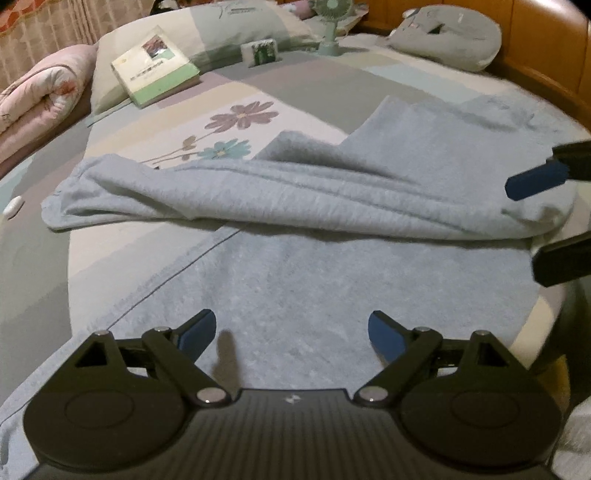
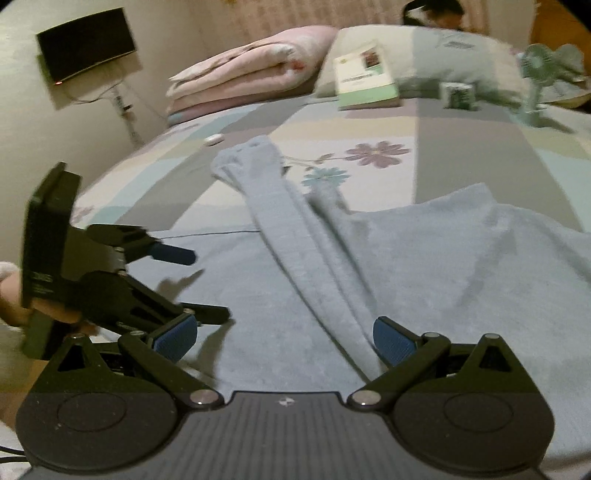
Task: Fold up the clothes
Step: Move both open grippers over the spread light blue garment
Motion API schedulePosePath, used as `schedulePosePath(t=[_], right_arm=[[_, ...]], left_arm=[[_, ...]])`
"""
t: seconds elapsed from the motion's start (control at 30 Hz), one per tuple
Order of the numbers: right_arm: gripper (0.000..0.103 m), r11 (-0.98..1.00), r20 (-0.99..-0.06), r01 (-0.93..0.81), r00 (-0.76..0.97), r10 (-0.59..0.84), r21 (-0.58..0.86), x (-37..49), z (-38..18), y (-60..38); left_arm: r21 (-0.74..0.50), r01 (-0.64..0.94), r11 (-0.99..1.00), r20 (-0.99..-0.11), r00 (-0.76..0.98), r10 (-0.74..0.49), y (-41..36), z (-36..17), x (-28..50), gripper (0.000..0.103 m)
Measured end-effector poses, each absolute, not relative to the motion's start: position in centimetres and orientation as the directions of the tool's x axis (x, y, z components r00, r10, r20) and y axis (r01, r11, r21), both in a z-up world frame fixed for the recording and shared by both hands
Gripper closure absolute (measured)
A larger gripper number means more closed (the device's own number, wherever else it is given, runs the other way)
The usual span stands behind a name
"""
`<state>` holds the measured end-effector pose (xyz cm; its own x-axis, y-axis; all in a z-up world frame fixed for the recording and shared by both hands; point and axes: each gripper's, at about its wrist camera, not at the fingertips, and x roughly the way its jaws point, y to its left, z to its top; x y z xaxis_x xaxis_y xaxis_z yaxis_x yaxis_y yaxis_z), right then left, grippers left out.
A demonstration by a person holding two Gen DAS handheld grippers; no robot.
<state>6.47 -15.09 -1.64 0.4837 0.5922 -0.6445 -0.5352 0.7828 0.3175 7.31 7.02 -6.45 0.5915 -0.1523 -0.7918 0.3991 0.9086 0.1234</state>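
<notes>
**Both grippers open over a half-folded sweater**

The sweater (image 1: 295, 266) lies flat across the centre of both views on the bed (image 1: 295, 81), body spread so it can be folded in panels. One sleeve (image 1: 229, 192) is laid across the body, running to the left of the left-wrist frame, probably the first fold. The left gripper (image 1: 291, 332) hovers above bare cloth at the bottom, jaws wide, holding nothing. The right gripper (image 2: 284, 336) is also spread and empty, the sleeve's base just beside its right pad, likely lining up for a grasp. A book (image 1: 155, 66) and fan (image 1: 330, 22) sit well apart near the top.
</notes>
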Motion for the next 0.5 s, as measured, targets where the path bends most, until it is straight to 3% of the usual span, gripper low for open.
schedulePosePath(t=[0.5], right_arm=[[0.000, 0.643, -0.636, -0.630, 0.290, 0.715, 0.435, 13.8, -4.0, -12.1]], left_arm=[[0.140, 0.311, 0.940, -0.809, 0.584, -0.073, 7.9, -6.3, 7.0, 0.012]])
